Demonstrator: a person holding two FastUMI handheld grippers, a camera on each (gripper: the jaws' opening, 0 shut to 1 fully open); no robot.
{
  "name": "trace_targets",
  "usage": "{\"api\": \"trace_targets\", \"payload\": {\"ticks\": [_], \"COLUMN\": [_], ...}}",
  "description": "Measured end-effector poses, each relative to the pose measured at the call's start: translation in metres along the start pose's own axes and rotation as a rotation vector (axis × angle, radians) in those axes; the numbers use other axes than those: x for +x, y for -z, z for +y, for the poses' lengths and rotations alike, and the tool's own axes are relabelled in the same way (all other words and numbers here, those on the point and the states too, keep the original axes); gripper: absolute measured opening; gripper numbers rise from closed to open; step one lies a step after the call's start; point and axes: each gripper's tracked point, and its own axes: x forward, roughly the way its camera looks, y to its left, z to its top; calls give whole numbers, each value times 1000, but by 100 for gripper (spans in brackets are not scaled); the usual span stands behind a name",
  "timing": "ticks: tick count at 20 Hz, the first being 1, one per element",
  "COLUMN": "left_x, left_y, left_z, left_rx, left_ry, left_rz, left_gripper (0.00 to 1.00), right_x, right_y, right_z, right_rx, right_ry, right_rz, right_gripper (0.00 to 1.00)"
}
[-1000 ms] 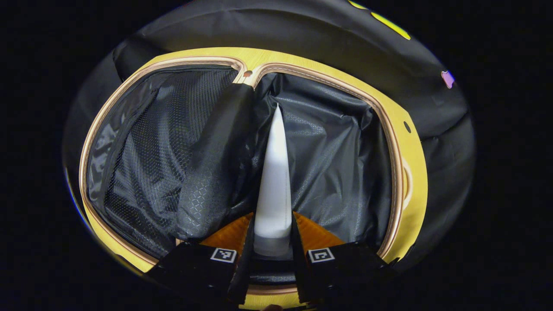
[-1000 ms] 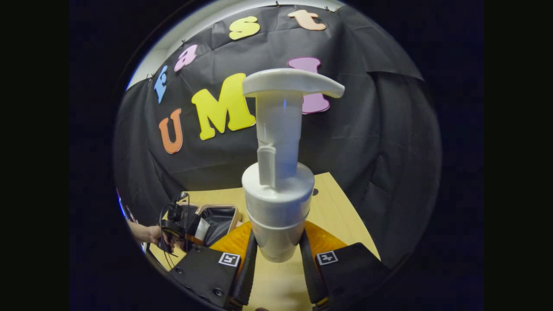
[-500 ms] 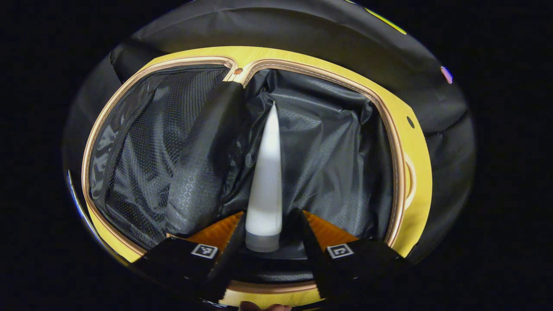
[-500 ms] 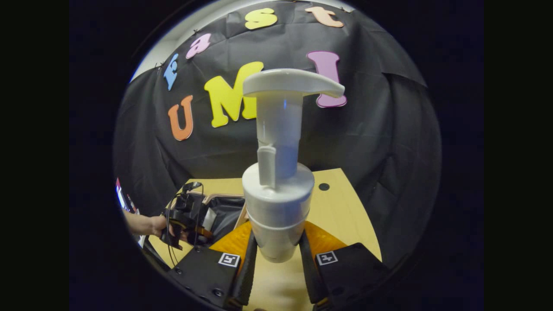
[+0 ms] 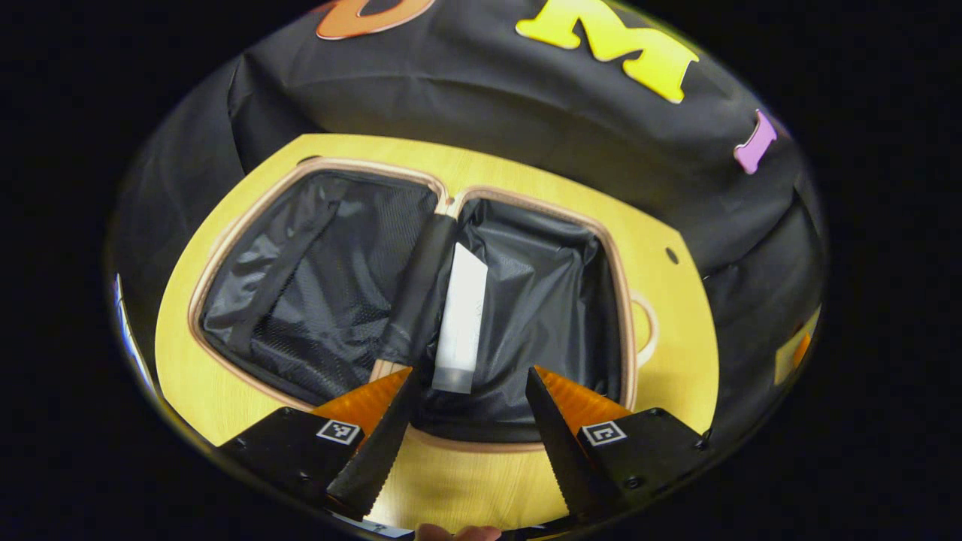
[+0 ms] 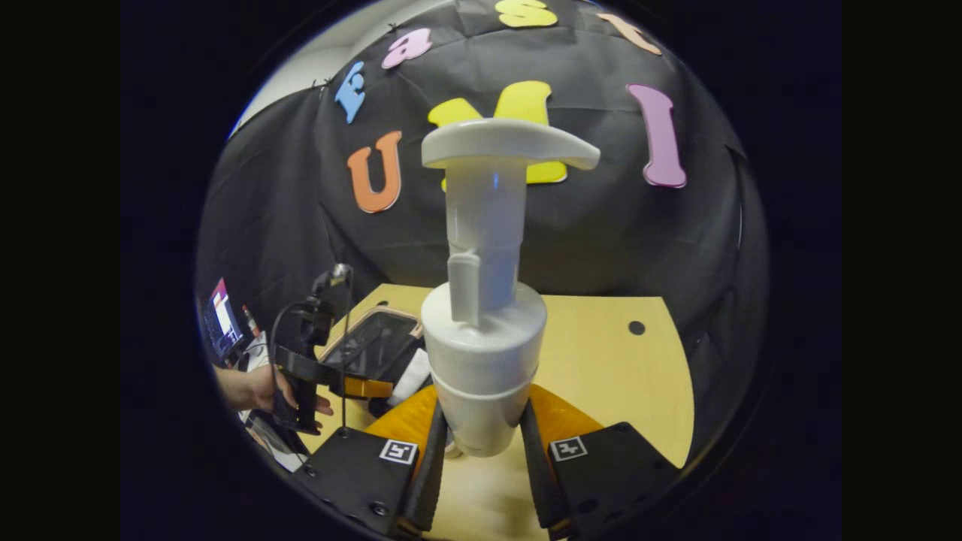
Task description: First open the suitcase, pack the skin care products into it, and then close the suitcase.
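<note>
Here, the left hand-held gripper (image 5: 466,421) hangs open above a white tube (image 5: 460,323) lying inside the open suitcase (image 5: 526,300), while the right hand-held gripper (image 6: 481,458) grips a pump bottle (image 6: 485,330).

Staged recording booth, not a lived-in room. Black cloth wall (image 6: 616,225) drapes behind and around a plain light-wood table (image 6: 601,353) with a small round hole in its top. Hand-held camera rig trailing cables (image 6: 301,361) at the table's edge; a lit screen (image 6: 223,315) off to the side.
</note>
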Motion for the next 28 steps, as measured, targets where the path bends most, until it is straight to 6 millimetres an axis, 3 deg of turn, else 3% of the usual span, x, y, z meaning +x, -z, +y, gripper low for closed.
{"api": "trace_targets", "payload": {"ticks": [5, 7, 11, 14, 20, 28], "left_x": [-55, -67, -92, -99, -111, -121], "left_y": [6, 21, 36, 44, 51, 39], "left_z": [24, 32, 68, 94, 133, 132], "left_rx": [25, -33, -78, -118, -186, -138], "left_ry": [3, 26, 3, -33, -77, -62], "left_rz": [-169, -173, -201, -206, -218, -256], "left_gripper": [92, 92, 92, 92, 92, 92], "right_x": [59, 86, 141, 175, 205, 222], "right_y": [31, 49, 76, 106, 147, 162], "right_z": [39, 50, 69, 70, 56, 44], "right_rx": [30, 38, 28, 57, 262, 441], "right_ry": [-72, -89, -112, -81, 93, 271], "right_rz": [130, 203, 330, 427, 597, 712], "right_gripper": [47, 44, 47, 47, 47, 47]}}
